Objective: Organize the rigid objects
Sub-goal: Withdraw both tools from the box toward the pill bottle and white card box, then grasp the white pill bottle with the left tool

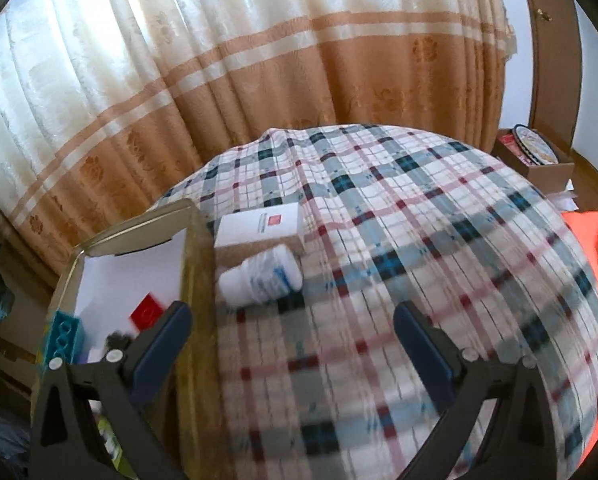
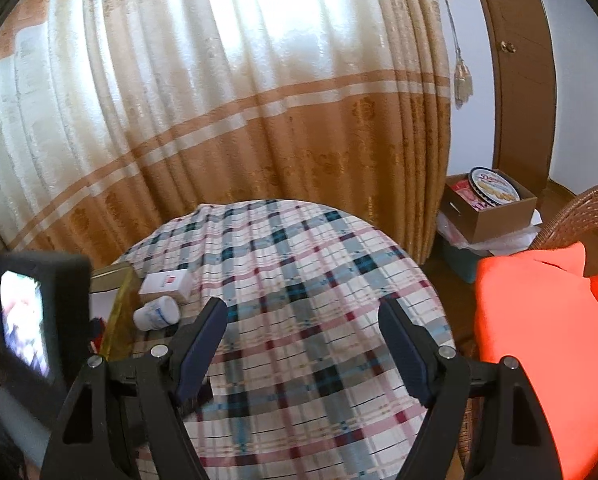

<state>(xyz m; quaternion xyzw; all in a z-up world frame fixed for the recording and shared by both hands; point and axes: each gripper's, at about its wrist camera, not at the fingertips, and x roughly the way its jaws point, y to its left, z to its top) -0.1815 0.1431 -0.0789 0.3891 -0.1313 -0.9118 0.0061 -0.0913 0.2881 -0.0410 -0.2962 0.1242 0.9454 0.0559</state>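
Observation:
A gold tin box (image 1: 191,264) stands at the left of the plaid-covered table (image 1: 419,240), holding a teal block (image 1: 65,340), a red card (image 1: 147,312) and other small items. Just right of it lie a white carton (image 1: 259,226) and a white pill bottle (image 1: 259,276) on its side. My left gripper (image 1: 293,316) hovers open over the box's right wall and the cloth, nothing between its fingers. In the right wrist view the tin box (image 2: 117,280), carton (image 2: 167,282) and bottle (image 2: 157,312) sit at the left. My right gripper (image 2: 303,312) is open and empty above the plaid cloth.
Orange and cream curtains (image 2: 219,140) hang behind the table. An orange garment (image 2: 539,340) drapes a wicker chair (image 2: 579,208) at the right. A cardboard box (image 2: 491,208) with a round cookie tin sits on the floor by a wooden cabinet (image 2: 519,80). The left gripper's camera body (image 2: 39,320) shows at left.

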